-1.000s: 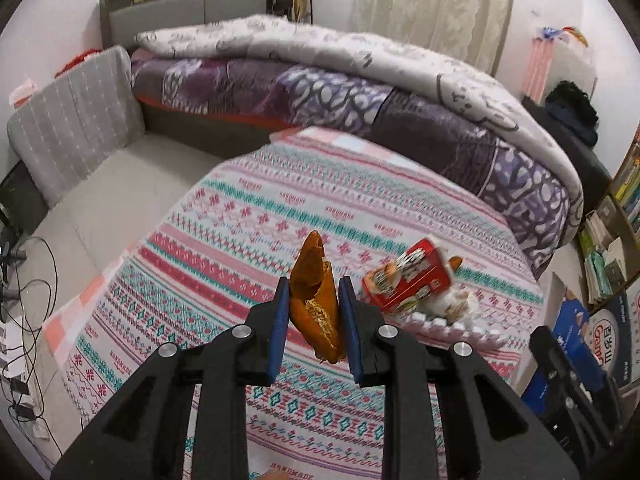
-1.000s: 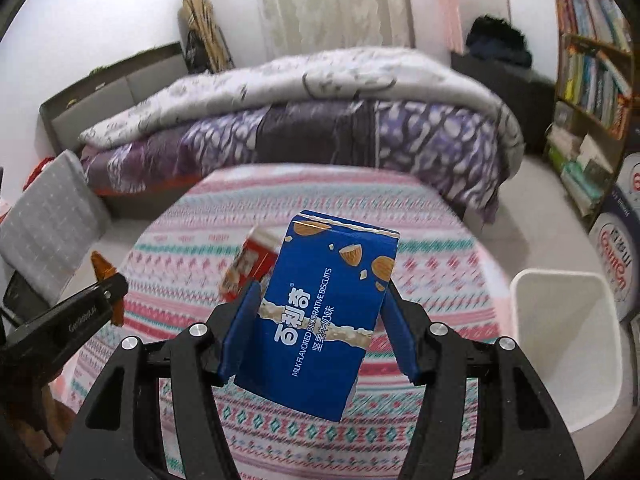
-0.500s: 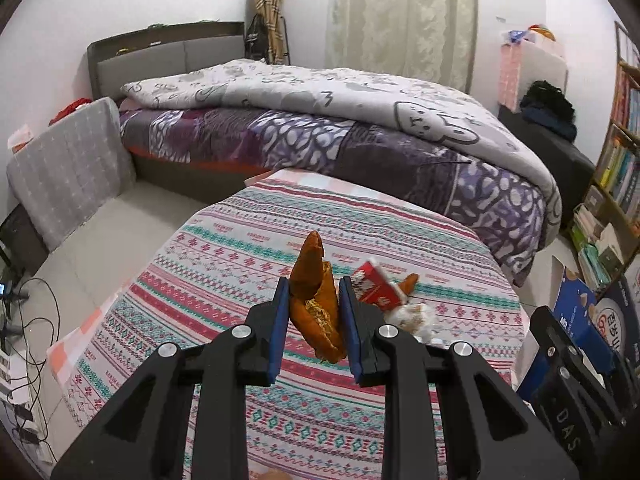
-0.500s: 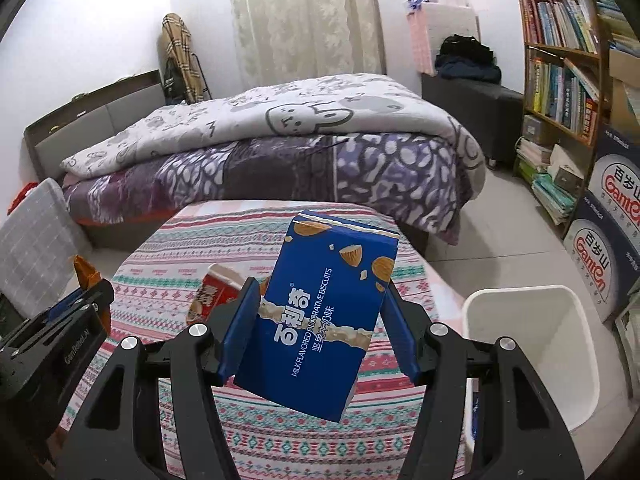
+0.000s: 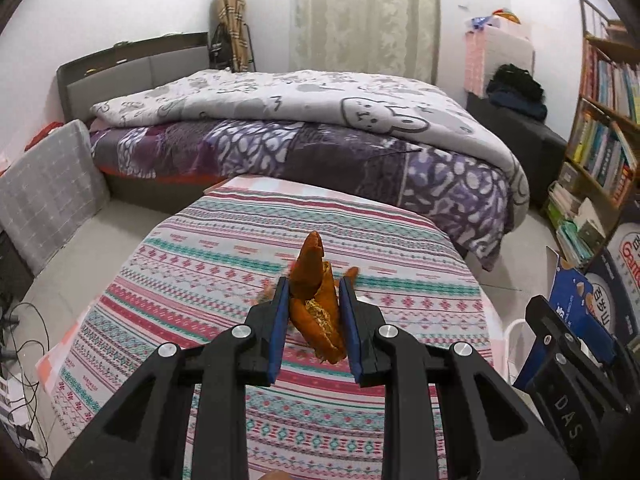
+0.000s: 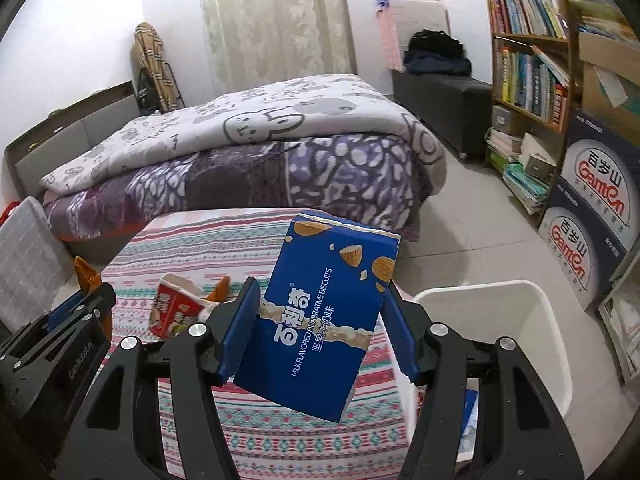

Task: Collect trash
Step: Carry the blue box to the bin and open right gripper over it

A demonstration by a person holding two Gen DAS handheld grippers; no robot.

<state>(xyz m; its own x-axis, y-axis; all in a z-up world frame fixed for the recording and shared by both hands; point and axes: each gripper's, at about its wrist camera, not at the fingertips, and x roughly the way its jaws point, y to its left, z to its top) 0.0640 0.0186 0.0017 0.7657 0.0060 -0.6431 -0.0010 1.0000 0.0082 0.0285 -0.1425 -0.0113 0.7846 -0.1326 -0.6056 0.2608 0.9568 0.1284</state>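
Note:
My left gripper (image 5: 314,320) is shut on an orange peel (image 5: 314,300) and holds it above the round patterned table (image 5: 224,264). My right gripper (image 6: 320,320) is shut on a blue biscuit box (image 6: 324,320), held above the table's right edge. A white bin (image 6: 516,336) stands on the floor to the right of the table. A red snack carton (image 6: 176,308) and a scrap of orange peel (image 6: 221,287) lie on the table (image 6: 280,436). The left gripper (image 6: 76,316) shows at the left of the right wrist view.
A bed (image 5: 304,128) with a purple quilt stands behind the table. A bookshelf (image 6: 532,80) and stacked blue cartons (image 6: 592,216) line the right wall. A grey cushion (image 5: 48,188) leans at the left. Cables (image 5: 20,344) lie on the floor at the left.
Both grippers have risen and swung right with their loads. The bin has come further into the right wrist view. The red carton is now hidden behind the peel in the left wrist view.

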